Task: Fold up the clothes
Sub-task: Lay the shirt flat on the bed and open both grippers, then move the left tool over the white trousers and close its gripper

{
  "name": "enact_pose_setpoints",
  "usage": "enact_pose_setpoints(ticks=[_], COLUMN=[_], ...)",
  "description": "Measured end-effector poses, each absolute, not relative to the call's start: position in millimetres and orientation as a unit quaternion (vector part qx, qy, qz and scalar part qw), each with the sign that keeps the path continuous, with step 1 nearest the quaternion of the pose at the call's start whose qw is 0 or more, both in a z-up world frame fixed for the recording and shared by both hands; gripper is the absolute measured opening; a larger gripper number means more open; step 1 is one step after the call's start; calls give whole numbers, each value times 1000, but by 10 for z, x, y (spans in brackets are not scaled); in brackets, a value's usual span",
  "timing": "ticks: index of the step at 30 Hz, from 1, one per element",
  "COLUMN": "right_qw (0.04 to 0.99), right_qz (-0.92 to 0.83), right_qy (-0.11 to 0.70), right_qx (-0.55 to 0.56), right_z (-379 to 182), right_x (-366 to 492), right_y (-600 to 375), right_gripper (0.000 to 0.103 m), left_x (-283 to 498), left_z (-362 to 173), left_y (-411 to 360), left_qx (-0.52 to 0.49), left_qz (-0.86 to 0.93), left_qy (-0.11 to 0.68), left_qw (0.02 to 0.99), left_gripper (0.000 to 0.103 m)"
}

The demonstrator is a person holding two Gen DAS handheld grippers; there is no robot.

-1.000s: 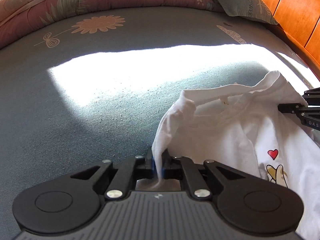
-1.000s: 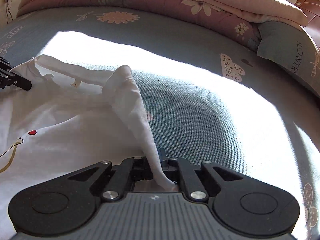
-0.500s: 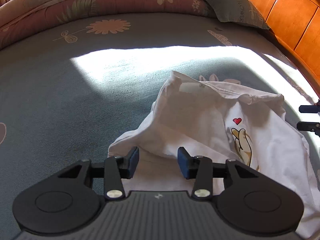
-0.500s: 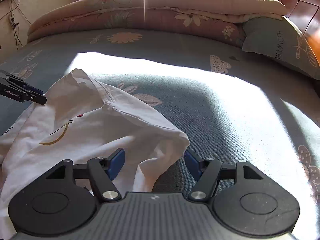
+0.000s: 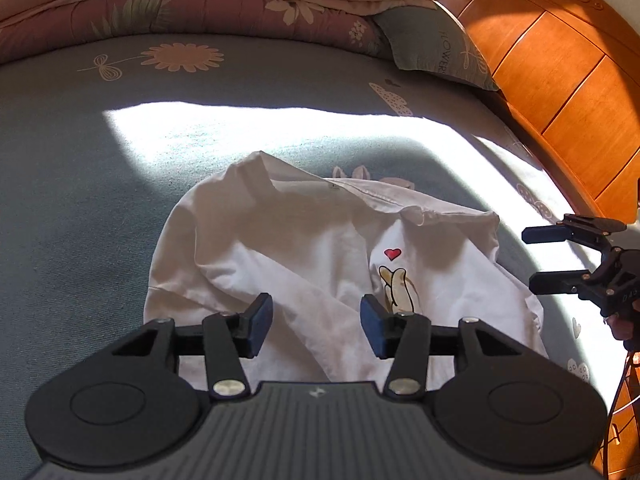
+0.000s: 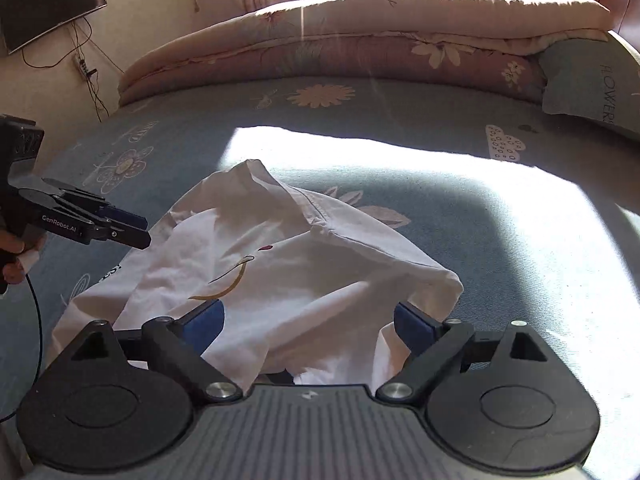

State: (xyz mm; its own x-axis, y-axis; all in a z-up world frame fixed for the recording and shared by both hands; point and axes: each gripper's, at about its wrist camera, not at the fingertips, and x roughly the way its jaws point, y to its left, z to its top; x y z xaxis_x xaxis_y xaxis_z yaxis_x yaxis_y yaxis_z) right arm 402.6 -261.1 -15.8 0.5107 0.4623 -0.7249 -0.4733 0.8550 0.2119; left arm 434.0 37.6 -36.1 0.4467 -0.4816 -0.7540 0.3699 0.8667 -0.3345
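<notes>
— Left wrist view?
— The left claw is spread wide, holding nothing, over the crumpled white T-shirt on the bed. The right claw, also spread, hangs beside the shirt; headboard beyond.
— Right wrist view?
— The right claw gapes over the shirt's near edge. Folded quilt ahead, pillow right.

place: home bedroom | shown by: blue flower-print bed sheet, folded pink floral quilt, orange wooden headboard, wall-mounted black television
</notes>
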Motion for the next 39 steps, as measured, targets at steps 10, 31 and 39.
enact_pose_setpoints(ticks=[10,31,39], right_qw=[864,870,871], right_qz=[228,224,173], right_qy=[449,439,457], right_qx=[5,33,54], right_z=[-667,-164,-414], right_x=[5149,3933,2369], right_y=[-2432,-2867,-3097], right_gripper=[101,103,103], left_x=[5257,3889,2653], left_z=[-870,-194,-219], left_y=[348,401,430], left_qx=[-143,-41,13], left_qz=[-234,-249,-199], left_qy=[442,463,466], left_qw=[854,849,862], left_gripper=[48,58,66])
